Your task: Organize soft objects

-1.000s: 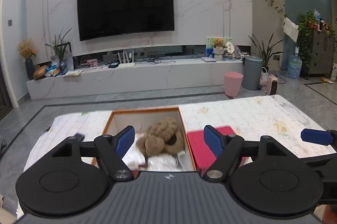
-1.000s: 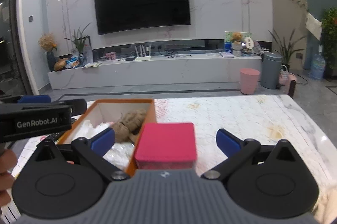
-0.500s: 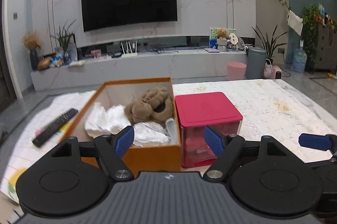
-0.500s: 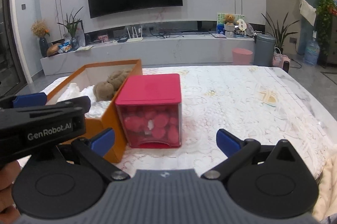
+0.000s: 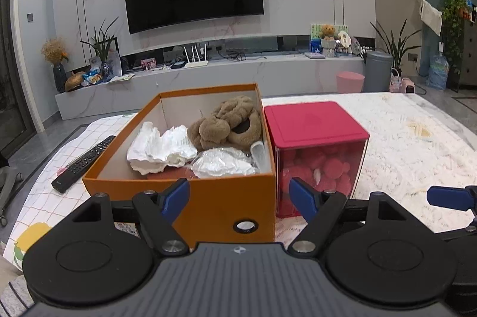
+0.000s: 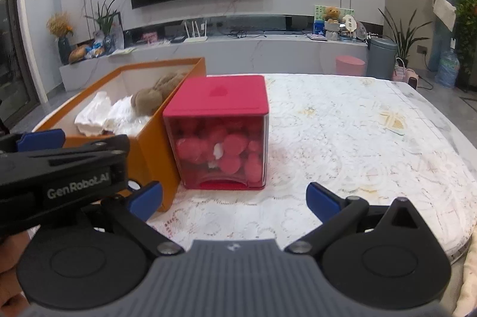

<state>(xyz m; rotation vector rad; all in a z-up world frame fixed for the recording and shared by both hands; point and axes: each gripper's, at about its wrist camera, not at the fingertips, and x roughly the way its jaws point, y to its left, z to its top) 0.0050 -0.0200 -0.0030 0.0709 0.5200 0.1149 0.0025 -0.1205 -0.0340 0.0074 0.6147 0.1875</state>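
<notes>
1 orange box (image 5: 208, 203), 1 pink container (image 6: 220, 135), 1 remote (image 5: 85, 163).

Bench (image 6: 342, 138) has a white lace-pattern cover, with a grid-print cloth (image 5: 44, 197) over its left end. Directly ahead of the left tool (image 5: 239, 196) sits an orange box (image 5: 208, 197), with a red-lidded clear cube (image 5: 316, 156) touching its right wall. Black remote (image 5: 83, 163) lies on the grid cloth, left of the box.
</notes>
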